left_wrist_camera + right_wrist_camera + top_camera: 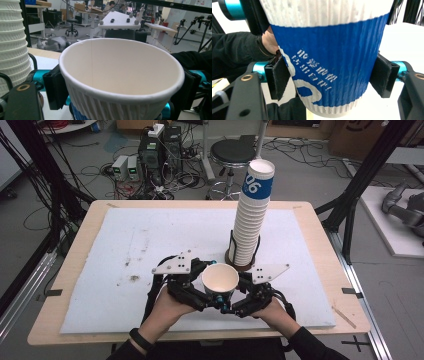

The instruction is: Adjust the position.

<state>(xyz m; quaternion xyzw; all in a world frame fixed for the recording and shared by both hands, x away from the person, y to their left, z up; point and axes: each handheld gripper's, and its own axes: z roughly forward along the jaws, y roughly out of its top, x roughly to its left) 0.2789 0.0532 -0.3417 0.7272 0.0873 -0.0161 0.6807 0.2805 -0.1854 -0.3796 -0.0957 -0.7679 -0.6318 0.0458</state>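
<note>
The cup point(220, 279) was held low in the middle of the frame, above the near part of the desk point(75, 285), just in front of the stack point(252, 215). From the left it was clamped by the left tongs point(199, 282), from the right by the right tongs point(243, 284). Gentle, even pressure was probably needed so that the thin wall was not crushed. The cup was ribbed white paper with a blue printed band, upright and empty.

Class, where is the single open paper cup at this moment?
In the high view the paper cup sits upright between the left gripper and right gripper, near the table's front edge, just in front of the cup stack.
</note>
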